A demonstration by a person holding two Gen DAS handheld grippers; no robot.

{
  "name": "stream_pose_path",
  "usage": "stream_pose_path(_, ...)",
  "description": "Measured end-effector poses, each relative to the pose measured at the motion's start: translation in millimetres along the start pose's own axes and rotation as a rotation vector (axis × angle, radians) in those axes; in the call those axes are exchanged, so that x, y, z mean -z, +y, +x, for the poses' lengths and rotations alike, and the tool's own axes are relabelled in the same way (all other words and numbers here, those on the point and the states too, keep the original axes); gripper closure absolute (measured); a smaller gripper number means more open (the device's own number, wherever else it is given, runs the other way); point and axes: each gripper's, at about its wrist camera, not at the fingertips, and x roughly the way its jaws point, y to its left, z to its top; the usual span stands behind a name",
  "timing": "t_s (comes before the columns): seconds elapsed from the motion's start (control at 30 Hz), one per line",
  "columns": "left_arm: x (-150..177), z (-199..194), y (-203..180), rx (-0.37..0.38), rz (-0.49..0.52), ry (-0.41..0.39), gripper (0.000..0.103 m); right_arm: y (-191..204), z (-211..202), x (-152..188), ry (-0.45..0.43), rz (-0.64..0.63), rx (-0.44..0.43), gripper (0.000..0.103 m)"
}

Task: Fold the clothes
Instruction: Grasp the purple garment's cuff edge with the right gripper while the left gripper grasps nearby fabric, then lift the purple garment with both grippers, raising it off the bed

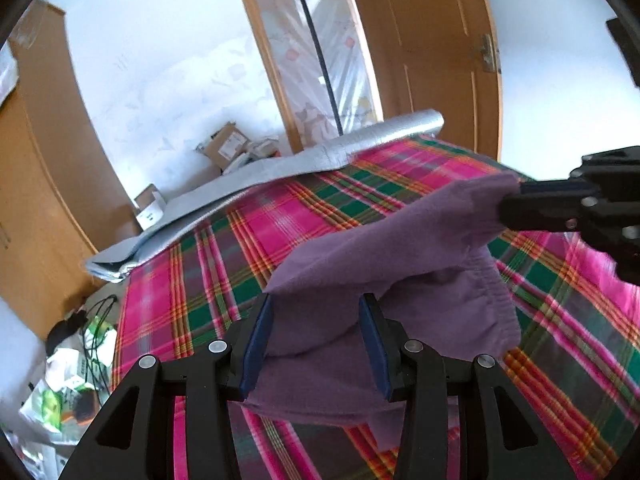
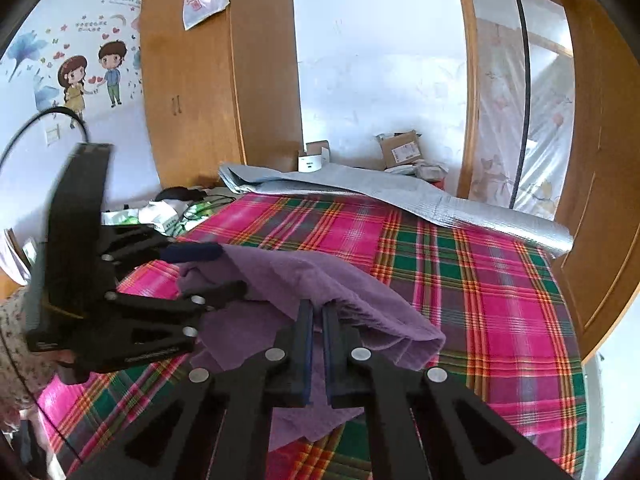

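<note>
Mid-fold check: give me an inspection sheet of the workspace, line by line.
Surface: plaid bedspread, pink, green and orange.
Job's things: one purple garment, lifted off the bed between both grippers.
Clutter: silver foil mat along the bed's far edge; cardboard boxes by the wall; bags and packets on the floor.
Grippers: left gripper wide apart around the cloth; right gripper pinching a fold.
Cables: black cable looping behind the left gripper.
Surroundings: wooden wardrobe, wall stickers, wooden door.
</note>
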Motion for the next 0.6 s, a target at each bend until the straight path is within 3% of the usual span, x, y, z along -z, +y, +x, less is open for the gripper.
stream_pose_path(0.2,-2.7,13.7,0.3,0.037,0.004,0.007,0.058,6.1,9.5,-8.4,-0.003,-0.010,-0.008,0.099)
stream_pose_path(0.3,-2.3,20.0,6.4,0.050,-0.027,0.024,0.077,8.0,15.0,-10.9,-0.001,-0.003,-0.019,0.099)
stream_pose_path(0.37,-1.4,23.9,9.8,0.058,-0.048,0.038,0.095,9.2,18.1,-12.1,-0.003,0.001,-0.026,0.099)
stream_pose_path(0.6,3.8,31.1,31.9,0.054,-0.161,0.047,0.102,12.2,29.7,-12.8,-0.005,0.012,-0.033,0.099)
